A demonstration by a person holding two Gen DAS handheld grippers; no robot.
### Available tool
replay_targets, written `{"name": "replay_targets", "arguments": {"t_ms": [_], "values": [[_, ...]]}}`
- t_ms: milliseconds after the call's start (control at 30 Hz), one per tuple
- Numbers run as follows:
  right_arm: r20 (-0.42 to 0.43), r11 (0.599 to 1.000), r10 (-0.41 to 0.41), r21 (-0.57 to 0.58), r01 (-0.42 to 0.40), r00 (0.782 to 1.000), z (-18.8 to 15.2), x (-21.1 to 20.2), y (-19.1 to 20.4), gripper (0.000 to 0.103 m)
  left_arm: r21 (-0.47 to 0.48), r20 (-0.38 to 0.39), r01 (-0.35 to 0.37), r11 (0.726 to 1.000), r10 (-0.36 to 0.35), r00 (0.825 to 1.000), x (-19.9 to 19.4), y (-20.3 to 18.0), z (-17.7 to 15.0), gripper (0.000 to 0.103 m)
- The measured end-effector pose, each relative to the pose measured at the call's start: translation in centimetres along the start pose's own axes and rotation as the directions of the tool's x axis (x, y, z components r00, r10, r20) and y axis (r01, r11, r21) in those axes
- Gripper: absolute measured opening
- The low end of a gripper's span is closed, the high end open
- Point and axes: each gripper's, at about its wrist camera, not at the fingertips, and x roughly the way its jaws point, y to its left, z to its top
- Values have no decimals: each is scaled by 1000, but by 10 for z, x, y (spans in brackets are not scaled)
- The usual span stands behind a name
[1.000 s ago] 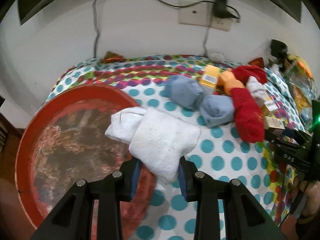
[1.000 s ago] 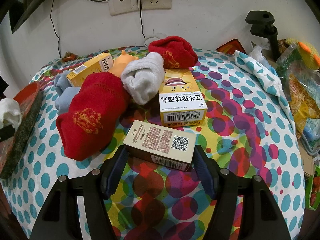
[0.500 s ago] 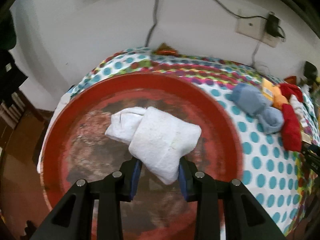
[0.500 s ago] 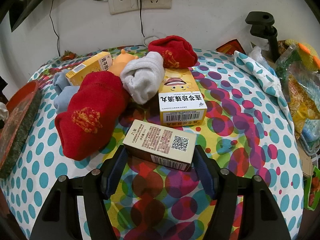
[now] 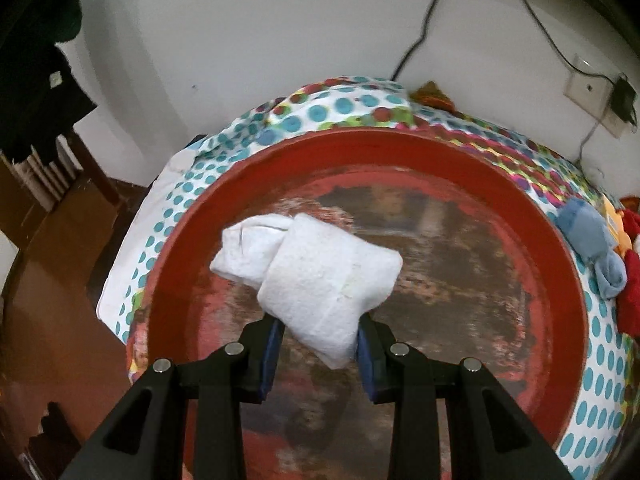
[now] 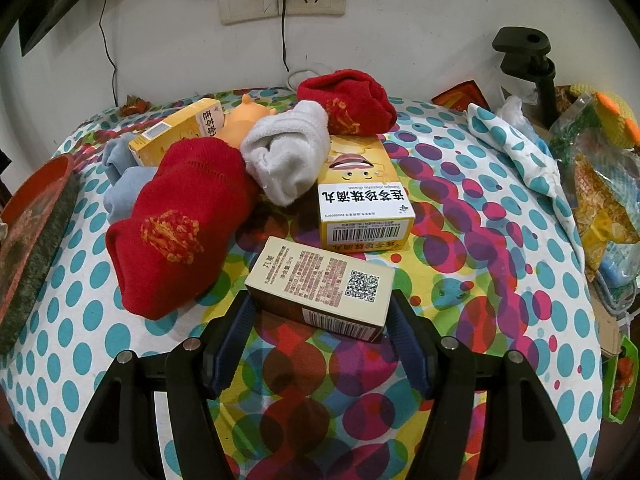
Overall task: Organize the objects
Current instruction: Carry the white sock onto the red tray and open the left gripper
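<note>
A white rolled sock pair (image 5: 320, 276) hangs over the middle of the round red tray (image 5: 400, 140), with my left gripper (image 5: 320, 344) shut on its near end. In the right wrist view my right gripper (image 6: 320, 310) is shut on a beige box (image 6: 320, 284) with a QR code, its blue pads against the two short ends. The box hangs just above the dotted cloth (image 6: 500, 264). Just beyond it lie a yellow box (image 6: 360, 196), a large red sock (image 6: 180, 232), a pale grey sock roll (image 6: 288, 160), another red sock (image 6: 348, 104) and a second yellow box (image 6: 180, 128).
Blue socks (image 5: 588, 236) lie right of the tray, and an orange toy (image 6: 248, 116) sits among the pile. Plastic bags (image 6: 600, 184) and a black clamp stand (image 6: 528, 60) crowd the right edge. The wall with sockets (image 6: 280, 0) closes the back. Brown furniture (image 5: 52, 240) stands left of the table.
My left gripper has carried the white sock pair leftward from the tray's edge to over the tray's middle, rolling a little. The right gripper and its box have stayed put.
</note>
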Motion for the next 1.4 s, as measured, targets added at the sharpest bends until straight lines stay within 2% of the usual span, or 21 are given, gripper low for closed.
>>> {"name": "replay_targets", "arguments": {"t_ms": [333,733,833,967,1200,1400], "values": [[-1,1000,-6,-4,6,1000,0,0,0,65,-36,-11,-32,999,31,999,8,31,0,34],[-1,1000,-7,-4,7,1000,0,0,0,65,-33,-18,-35,999,34,999,12,39,-1,36],[-1,1000,-7,-4,7,1000,0,0,1,65,-29,-26,-44,999,44,999,14,38,-3,41],[-2,1000,-7,-5,7,1000,0,0,1,65,-38,-19,-23,999,22,1000,13,40,-5,55],[-2,1000,-8,-5,8,1000,0,-1,1,65,-52,-19,23,998,-24,1000,2,45,-11,56],[-2,1000,-9,-5,9,1000,0,-1,1,65,-2,49,34,999,-34,998,-23,36,-24,56]]}}
